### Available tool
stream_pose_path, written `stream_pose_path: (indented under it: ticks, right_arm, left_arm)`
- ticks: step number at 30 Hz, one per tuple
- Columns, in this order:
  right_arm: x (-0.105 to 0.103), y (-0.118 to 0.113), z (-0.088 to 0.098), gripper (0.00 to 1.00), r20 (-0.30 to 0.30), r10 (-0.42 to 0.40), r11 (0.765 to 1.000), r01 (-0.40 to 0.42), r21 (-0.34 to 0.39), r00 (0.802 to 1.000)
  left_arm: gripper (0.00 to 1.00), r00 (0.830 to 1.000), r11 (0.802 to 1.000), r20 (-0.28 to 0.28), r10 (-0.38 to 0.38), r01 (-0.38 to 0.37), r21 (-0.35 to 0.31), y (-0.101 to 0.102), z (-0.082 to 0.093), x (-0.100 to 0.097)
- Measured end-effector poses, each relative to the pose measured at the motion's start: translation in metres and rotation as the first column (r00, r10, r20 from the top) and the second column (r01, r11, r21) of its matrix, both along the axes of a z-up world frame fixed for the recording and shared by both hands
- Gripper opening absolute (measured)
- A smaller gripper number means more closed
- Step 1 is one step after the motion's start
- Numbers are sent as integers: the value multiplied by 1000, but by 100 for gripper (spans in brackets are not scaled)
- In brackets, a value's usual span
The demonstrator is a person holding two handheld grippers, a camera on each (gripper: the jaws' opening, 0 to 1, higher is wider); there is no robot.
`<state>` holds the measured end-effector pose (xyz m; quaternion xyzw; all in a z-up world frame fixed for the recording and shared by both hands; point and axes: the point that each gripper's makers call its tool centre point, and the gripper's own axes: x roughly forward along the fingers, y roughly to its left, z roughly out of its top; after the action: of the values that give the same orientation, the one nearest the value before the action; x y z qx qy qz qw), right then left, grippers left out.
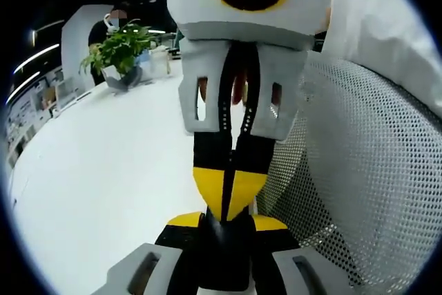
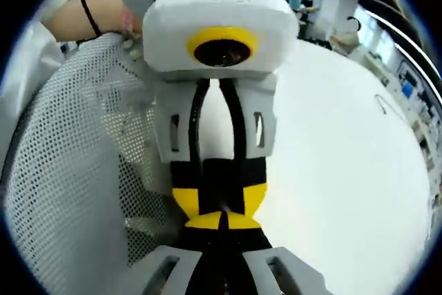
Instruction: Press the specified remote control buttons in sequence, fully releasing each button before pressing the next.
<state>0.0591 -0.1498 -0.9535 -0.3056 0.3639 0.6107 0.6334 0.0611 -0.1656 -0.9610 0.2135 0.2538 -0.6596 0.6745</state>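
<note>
My two grippers point straight at each other, tip to tip, above a white table. In the left gripper view my left gripper rises from the bottom with its jaws together. The right gripper comes down from the top, its black and yellow fingers closed to a point that meets the left one. In the right gripper view my right gripper stands shut at the bottom. The left gripper hangs above it, also shut. Nothing is held in either.
A grey mesh chair back stands close beside the grippers, also seen as the chair back. A hand with a black wristband holds the left gripper. A potted plant and a seated person are at the table's far side.
</note>
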Motion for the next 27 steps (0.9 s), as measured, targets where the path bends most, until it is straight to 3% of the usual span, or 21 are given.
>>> stream_pose_path:
  ticks: [5,8,11,15,27]
  right_arm:
    - [-2,-13,0,0,2,-9,1000,9,1,1000]
    - [-10,-11,3,5,-66,-62,997,65,44,996]
    - [-8,-18,2,7,9,-30,999,30,30,1000]
    - [-6,-26,-1,13,39,-50,998,49,25,998]
    - [-4,-30,-1,20,13,-96,989,94,117,995]
  left_arm:
    - [25,1000,1000,2,-4,4,4,0,0,0]
    - [25,1000,1000,7,-5,5,9,0,0,0]
    - [25,1000,1000,10,-8,8,16,-1,0,-1]
    - [25,1000,1000,19,-10,10,23,-1,0,-1]
    - [25,999,999,27,23,-24,33,-1,1,-2]
